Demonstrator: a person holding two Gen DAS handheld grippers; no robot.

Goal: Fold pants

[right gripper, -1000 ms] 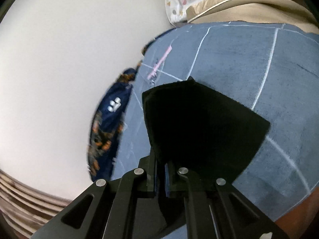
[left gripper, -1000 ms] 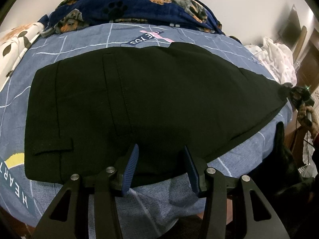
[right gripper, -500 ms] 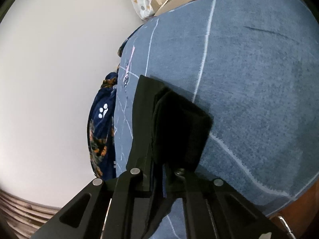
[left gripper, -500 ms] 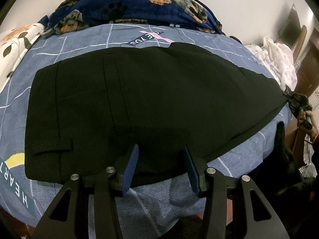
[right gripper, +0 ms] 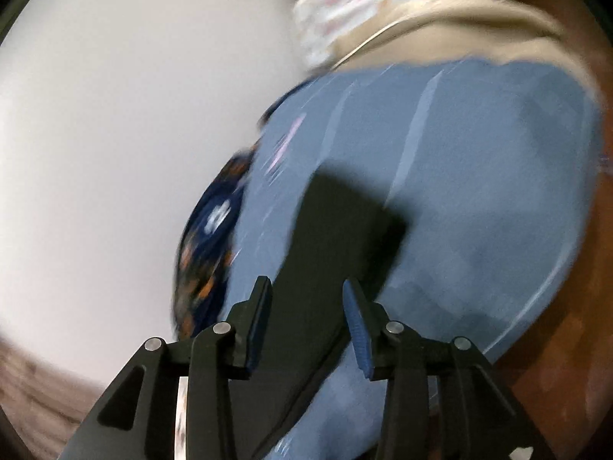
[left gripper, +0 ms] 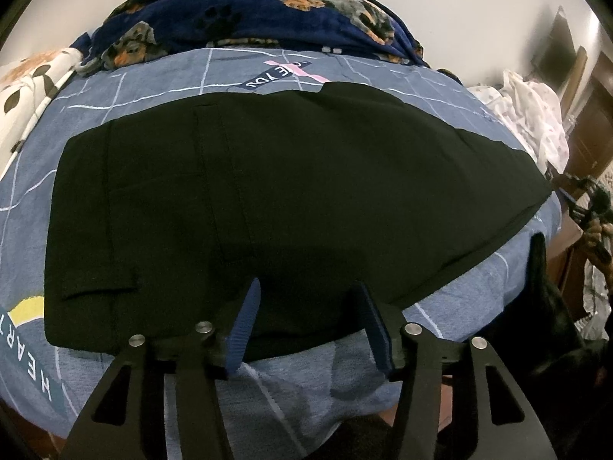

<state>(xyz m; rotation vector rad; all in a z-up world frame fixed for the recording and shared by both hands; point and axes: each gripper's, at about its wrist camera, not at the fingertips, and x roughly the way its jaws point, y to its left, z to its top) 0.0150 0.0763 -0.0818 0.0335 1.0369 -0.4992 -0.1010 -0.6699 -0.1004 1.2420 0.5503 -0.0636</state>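
Observation:
Black pants [left gripper: 276,191] lie flat across the blue grid-pattern bedsheet [left gripper: 459,306], waistband at the left, legs tapering to the right. My left gripper [left gripper: 306,299] is open and empty, hovering over the pants' near edge. My right gripper [right gripper: 306,295] is open, its jaws apart just above the leg end of the pants [right gripper: 337,237], which lies on the sheet [right gripper: 479,191]; this view is motion-blurred. The right gripper also shows in the left wrist view [left gripper: 586,207] beyond the leg end.
A navy dog-print blanket [left gripper: 249,11] is bunched at the back of the bed. White patterned bedding [left gripper: 23,88] lies at the left and pale clothes [left gripper: 532,115] at the right. The bed's near edge drops off below my left gripper. Brown wooden furniture [right gripper: 574,345] borders the bed.
My right gripper opened and let go of the pants' leg end, which now lies flat on the sheet. The right gripper pulled back. My left gripper has not moved.

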